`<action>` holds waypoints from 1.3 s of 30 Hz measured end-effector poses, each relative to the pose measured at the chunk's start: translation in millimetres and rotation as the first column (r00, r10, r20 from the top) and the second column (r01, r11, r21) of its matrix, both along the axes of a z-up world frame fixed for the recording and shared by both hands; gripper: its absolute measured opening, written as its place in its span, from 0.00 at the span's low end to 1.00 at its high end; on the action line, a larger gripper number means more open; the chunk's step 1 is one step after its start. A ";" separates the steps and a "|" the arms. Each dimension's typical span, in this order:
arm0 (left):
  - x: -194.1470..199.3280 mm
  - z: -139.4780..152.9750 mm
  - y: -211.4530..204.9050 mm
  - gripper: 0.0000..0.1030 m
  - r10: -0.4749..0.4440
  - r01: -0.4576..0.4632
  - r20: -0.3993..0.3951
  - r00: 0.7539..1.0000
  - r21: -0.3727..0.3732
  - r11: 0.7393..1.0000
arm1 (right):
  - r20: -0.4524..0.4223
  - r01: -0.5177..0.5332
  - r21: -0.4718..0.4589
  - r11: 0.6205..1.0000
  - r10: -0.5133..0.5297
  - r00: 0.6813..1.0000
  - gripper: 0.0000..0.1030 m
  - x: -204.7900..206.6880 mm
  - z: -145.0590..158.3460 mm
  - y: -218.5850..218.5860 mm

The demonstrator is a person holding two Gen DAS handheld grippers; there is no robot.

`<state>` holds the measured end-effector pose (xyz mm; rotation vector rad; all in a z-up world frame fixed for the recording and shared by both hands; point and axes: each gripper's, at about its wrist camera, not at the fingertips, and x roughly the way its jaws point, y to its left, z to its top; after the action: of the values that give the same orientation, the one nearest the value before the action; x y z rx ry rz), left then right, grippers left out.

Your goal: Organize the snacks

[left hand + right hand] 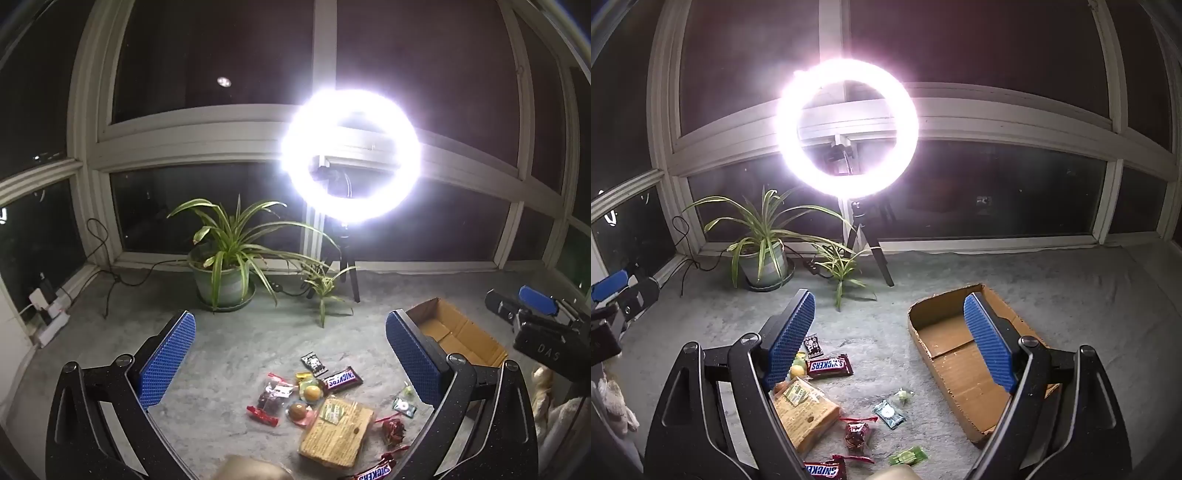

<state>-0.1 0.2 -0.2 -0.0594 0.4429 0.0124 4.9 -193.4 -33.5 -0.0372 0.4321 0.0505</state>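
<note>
Several snacks lie on the grey carpet: a Snickers bar (342, 379), a tan cracker pack (337, 432), small wrapped sweets (310, 393), a red wrapped candy (393, 430) and a second Snickers bar (376, 472). An open, empty cardboard box (458, 332) sits to their right. My left gripper (290, 354) is open and empty above the pile. In the right wrist view my right gripper (890, 339) is open and empty, between the Snickers bar (827, 365) and the cardboard box (960, 369). The cracker pack (805, 417) lies lower left.
A potted plant (221, 273) and a smaller plant (323, 286) stand by the window. A bright ring light (351, 155) on a tripod stands behind them. Cables and a power strip (51, 321) lie at the left. The right gripper (535, 317) shows at the left view's right edge.
</note>
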 end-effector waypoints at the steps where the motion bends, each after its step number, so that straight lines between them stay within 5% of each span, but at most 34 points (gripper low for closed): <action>1: -0.3 -0.4 0.3 0.99 0.002 -0.002 -0.002 1.000 -0.004 1.000 | 0.009 0.000 0.010 1.000 -0.001 1.000 0.83 -0.2 0.0 -0.3; 6: 1.1 -11.1 6.0 0.99 0.004 -0.006 -0.042 0.999 -0.049 0.999 | -0.006 -0.008 0.011 1.000 0.008 1.000 0.83 0.5 -2.2 -1.6; 39: 2.6 -20.8 4.7 0.99 0.000 -0.002 -0.072 0.997 -0.020 1.000 | -0.025 0.008 -0.026 1.000 -0.009 1.000 0.83 8.3 -8.9 -4.4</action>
<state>2.5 4.9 -21.0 -0.0787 0.5148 0.0112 13.2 -197.8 -42.4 -0.0607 0.4577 0.0372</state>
